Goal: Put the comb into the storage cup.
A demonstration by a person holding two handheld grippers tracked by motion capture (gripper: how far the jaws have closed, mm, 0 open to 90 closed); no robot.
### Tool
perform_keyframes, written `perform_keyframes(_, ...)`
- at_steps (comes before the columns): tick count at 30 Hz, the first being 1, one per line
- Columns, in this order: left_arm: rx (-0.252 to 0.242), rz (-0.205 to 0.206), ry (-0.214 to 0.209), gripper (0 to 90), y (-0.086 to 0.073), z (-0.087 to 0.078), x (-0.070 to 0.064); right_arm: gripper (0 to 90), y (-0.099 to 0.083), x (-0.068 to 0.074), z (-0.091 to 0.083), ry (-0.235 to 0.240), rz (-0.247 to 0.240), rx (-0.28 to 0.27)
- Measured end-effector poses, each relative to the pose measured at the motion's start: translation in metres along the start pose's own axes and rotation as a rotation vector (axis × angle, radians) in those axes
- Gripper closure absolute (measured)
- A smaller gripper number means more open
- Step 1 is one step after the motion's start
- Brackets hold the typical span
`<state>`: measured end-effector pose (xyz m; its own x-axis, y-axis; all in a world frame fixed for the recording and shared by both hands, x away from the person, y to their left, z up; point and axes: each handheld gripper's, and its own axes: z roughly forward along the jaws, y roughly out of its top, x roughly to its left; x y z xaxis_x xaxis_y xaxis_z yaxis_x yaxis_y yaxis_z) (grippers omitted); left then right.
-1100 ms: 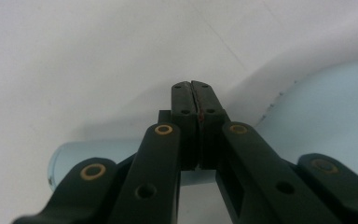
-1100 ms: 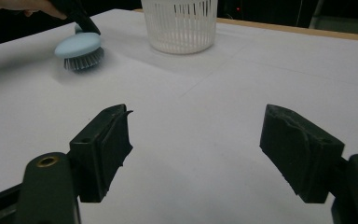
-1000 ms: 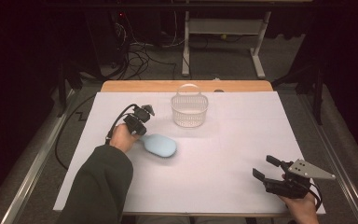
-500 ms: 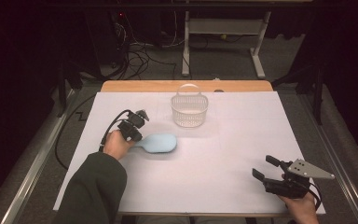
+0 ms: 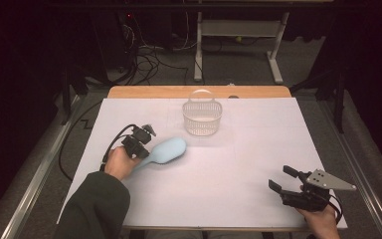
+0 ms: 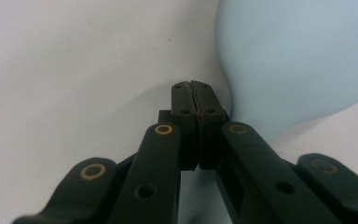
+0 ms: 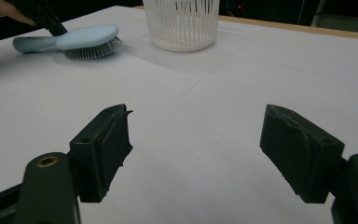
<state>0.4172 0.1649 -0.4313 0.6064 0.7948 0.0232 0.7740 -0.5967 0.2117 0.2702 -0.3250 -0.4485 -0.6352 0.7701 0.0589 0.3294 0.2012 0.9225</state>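
A light blue hairbrush (image 5: 171, 148) lies bristles down on the white table sheet (image 5: 238, 169), left of centre, with its handle pointing toward the near left. My left gripper (image 5: 143, 152) is shut with nothing between its jaws, and its tips rest at the brush's neck. In the left gripper view the closed tips (image 6: 193, 86) sit right beside the brush's pale blue back (image 6: 298, 60). My right gripper (image 5: 282, 178) is open near the front right corner, well away from the brush (image 7: 86, 36); its jaws (image 7: 196, 135) hold nothing.
A white slatted basket (image 5: 202, 119) with a hoop handle stands at the back centre, just beyond the brush's head. A wooden strip (image 5: 199, 92) borders the far edge. Metal rails run along both sides of the table, and cables lie on the floor behind.
My left gripper has drawn back toward the near left. The brush has turned with it, its head swinging toward the basket. The right gripper has stayed put.
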Motion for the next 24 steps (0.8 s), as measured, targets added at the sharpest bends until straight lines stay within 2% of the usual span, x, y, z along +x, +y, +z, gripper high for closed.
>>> perform_keyframes(9, -0.019, -0.013, -0.048, 86.8, -0.011, 0.002, -0.007, 24.4, 0.000, 0.000, 0.000, -0.001, 0.000, 0.001)
perform_keyframes(17, -0.036, -0.015, -0.059, 86.8, -0.018, 0.001, -0.011, 24.4, 0.000, 0.001, 0.000, -0.002, -0.001, 0.001)
perform_keyframes(24, -0.056, -0.037, -0.083, 86.6, -0.023, 0.001, -0.009, 24.4, 0.000, 0.001, 0.000, -0.001, -0.002, 0.002)
